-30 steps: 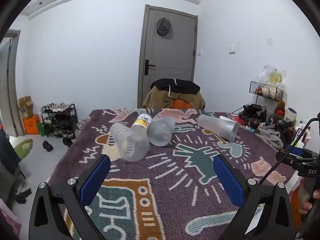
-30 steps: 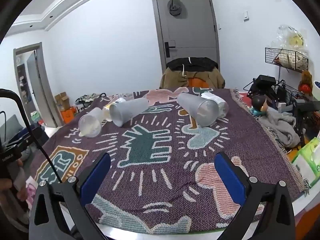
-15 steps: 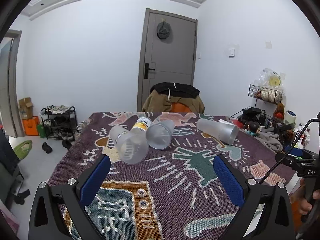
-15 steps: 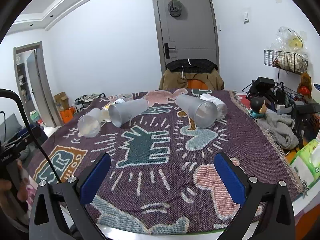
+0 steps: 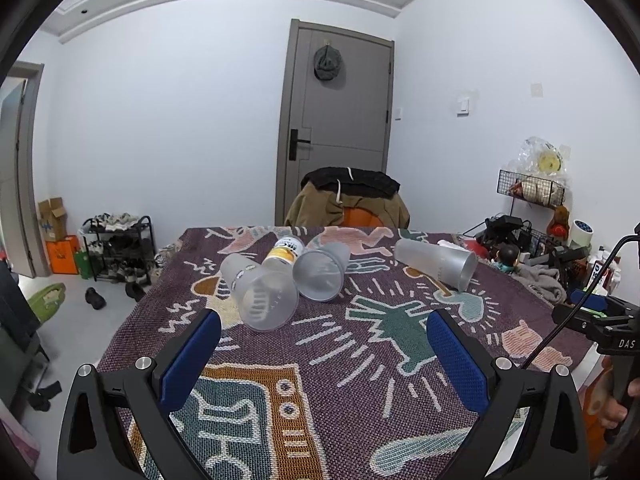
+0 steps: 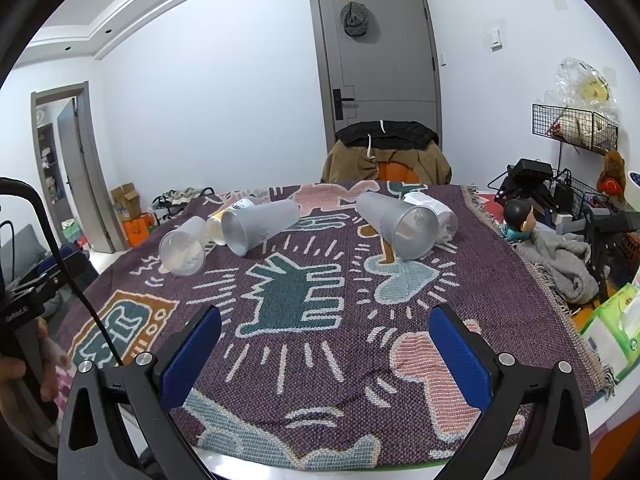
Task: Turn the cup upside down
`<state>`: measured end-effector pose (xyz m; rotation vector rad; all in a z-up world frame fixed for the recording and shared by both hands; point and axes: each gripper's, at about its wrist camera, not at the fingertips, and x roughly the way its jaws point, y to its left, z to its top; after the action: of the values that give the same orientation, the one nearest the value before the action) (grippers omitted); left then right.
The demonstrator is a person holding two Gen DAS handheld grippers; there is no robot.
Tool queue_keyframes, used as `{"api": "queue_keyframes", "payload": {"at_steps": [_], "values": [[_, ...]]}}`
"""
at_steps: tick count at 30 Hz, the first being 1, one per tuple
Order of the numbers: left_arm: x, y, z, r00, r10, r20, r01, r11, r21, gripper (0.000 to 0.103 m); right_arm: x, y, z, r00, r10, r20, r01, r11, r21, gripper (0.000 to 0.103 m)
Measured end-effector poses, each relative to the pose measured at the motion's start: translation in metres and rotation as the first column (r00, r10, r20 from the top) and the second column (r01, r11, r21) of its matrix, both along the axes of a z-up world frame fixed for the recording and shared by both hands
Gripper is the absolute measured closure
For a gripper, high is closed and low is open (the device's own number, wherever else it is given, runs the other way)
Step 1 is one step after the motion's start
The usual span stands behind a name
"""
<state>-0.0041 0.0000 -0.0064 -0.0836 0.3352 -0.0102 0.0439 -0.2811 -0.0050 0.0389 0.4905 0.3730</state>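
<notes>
1. Patterned woven cloth (image 5: pixel 340 400) covers the table; a grey door (image 5: pixel 340 128) and a chair draped with a brown jacket (image 5: pixel 352 204) stand behind it. All cups lie on their sides on this cloth.

2. Left gripper (image 5: pixel 324 344): jaws spread wide, blue pads empty, hovering above the near part of the cloth. Compared with a second ago its view has tilted slightly upward and the cups sit a little lower in frame; no contact made.

3. Right gripper (image 6: pixel 325 340): likewise released and empty, held over the near edge of the cloth. Its view is almost unchanged from a second ago.

4. Nearest frosted cup (image 5: pixel 262 298): on its side, mouth toward the left gripper, just ahead of the left pad. Likely first candidate for flipping.

5. Second frosted cup (image 5: pixel 320 270): on its side, beside a yellow-labelled bottle (image 5: pixel 284 254) that lies between it and the nearest cup.

6. Third frosted cup (image 6: pixel 396 224): on its side toward the right, touching a white-wrapped cup (image 6: pixel 434 212) behind it.

7. Status: cups have not shifted over the last second. Judgement: task not begun; the small drift reads as aiming before an approach, and a grasp across a cup's wall comes next.
</notes>
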Motion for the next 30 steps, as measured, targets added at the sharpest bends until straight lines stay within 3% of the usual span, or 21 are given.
{"api": "queue_keyframes", "payload": {"at_steps": [30], "values": [[-0.0022, 0.0057, 0.0024, 1.000, 0.022, 0.009, -0.022, 1.000, 0.015, 0.000, -0.0081, 0.0028, 0.0031, 0.999, 0.004, 0.035, -0.004, 1.000, 0.014, 0.000]]}}
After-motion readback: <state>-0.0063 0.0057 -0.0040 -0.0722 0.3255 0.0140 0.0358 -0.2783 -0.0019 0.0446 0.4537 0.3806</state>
